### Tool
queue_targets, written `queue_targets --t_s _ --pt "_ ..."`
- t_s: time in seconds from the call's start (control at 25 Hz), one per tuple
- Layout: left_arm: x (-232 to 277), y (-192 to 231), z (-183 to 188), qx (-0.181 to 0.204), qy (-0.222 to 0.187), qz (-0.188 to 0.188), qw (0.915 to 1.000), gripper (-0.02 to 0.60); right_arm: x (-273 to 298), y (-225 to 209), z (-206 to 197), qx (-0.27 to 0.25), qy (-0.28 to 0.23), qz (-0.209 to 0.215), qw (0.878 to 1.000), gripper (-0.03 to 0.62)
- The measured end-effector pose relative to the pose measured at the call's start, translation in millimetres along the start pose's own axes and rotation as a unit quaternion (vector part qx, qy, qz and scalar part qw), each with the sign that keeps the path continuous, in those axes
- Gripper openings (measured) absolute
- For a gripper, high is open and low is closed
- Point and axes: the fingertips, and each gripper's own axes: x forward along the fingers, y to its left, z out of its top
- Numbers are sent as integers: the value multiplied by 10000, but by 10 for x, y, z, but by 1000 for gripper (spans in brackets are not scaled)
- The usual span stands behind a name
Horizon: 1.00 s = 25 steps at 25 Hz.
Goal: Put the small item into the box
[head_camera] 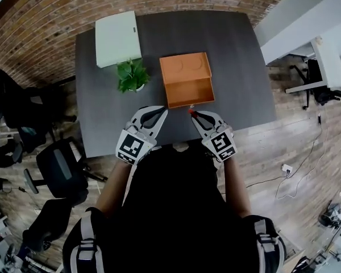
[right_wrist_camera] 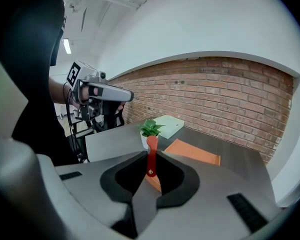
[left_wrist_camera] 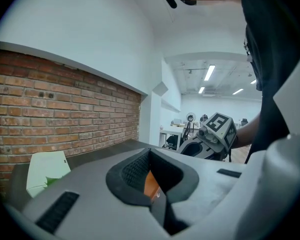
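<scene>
Black top (head_camera: 170, 209), grey left gripper (head_camera: 161, 111) and right gripper (head_camera: 193, 113), black-and-white marker cubes (head_camera: 132, 147).

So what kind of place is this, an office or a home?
Most likely an office or lab workspace: a dark desk against a brick wall, wheeled office chairs beside it, and ceiling strip lights in the open room beyond.

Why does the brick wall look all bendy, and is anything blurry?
Right gripper view: the wide lens bends the brick wall into an arch, and the corners go black. Head view: the table bows outward at its edges; even light, no glare. Left gripper view: ceiling lights glow bright, bricks look sharp.
</scene>
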Motion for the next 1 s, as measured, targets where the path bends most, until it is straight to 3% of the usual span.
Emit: queue_targets --t_s 0.4,1.0 --pt "-108 345 -21 -285 -215 553 9978 23 290 -141 72 -206 97 299 9993 67" --pt "-37 387 -65 -397 -94 924 9949 22 570 -413 -162 -490 464 661 9955 67"
